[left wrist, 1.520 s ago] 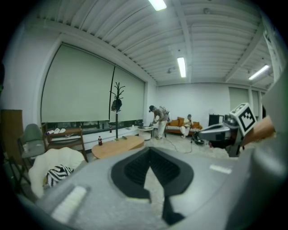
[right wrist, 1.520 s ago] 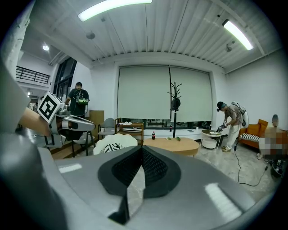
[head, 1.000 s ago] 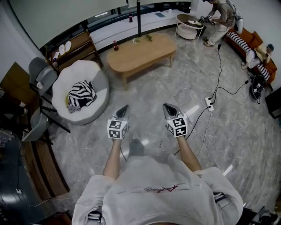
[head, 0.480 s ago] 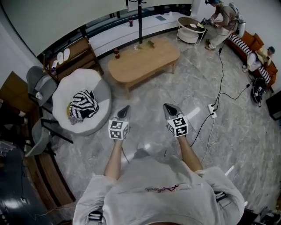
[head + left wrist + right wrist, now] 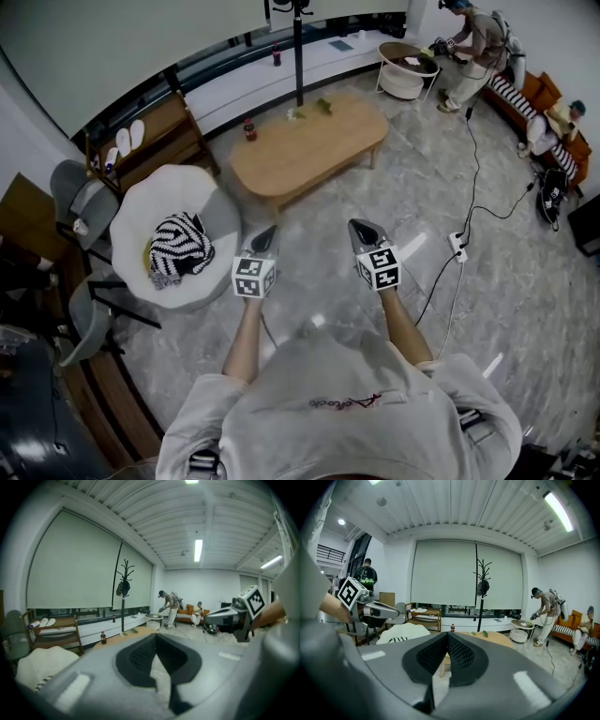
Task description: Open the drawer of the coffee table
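Observation:
The wooden oval coffee table (image 5: pixel 305 142) stands ahead on the marble floor, with a cola bottle (image 5: pixel 249 129) at its left end and small green items at its far edge. No drawer shows from here. My left gripper (image 5: pixel 269 230) and right gripper (image 5: pixel 354 226) are held side by side in the air, both shut and empty, pointing toward the table and still well short of it. In the right gripper view the table (image 5: pixel 499 639) lies beyond the closed jaws. The left gripper view shows the table (image 5: pixel 119 638) past its jaw tips.
A white round chair (image 5: pixel 169 234) with a striped cloth is at the left. A coat stand (image 5: pixel 298 52) rises behind the table. A power strip (image 5: pixel 458 246) and cable lie on the floor at the right. A person (image 5: pixel 469 42) works by a small round table at the back right.
I have walked forward: the coffee table and the white chair have come nearer in the head view. Both grippers keep the same pose, shut.

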Demonstrator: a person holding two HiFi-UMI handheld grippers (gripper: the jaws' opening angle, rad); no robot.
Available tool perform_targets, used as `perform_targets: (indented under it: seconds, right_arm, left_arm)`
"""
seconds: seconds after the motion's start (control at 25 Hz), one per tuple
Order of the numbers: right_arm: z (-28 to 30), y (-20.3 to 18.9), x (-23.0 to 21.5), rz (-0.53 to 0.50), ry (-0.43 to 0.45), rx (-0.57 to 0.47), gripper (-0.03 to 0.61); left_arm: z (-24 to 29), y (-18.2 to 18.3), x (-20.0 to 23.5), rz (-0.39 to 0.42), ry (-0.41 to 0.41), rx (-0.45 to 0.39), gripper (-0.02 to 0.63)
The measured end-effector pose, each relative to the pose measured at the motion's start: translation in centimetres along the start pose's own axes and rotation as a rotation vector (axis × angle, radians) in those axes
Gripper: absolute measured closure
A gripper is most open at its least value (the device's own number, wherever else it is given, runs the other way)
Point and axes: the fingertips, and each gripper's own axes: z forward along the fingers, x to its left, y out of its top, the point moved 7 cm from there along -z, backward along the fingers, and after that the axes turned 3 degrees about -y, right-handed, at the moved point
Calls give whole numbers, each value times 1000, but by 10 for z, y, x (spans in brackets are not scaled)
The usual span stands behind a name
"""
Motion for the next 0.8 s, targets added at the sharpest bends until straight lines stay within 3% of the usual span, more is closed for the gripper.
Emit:
perform_targets:
  seconds: [0.32,0.8]
  right_arm:
    - [40,6,-7,16,-45,2,575]
    - [51,-5,-21,48,-82,25,574]
  left_arm:
    - [34,12,41,18,-43,-8,615]
    - [61,7,45,12,-89,17,615]
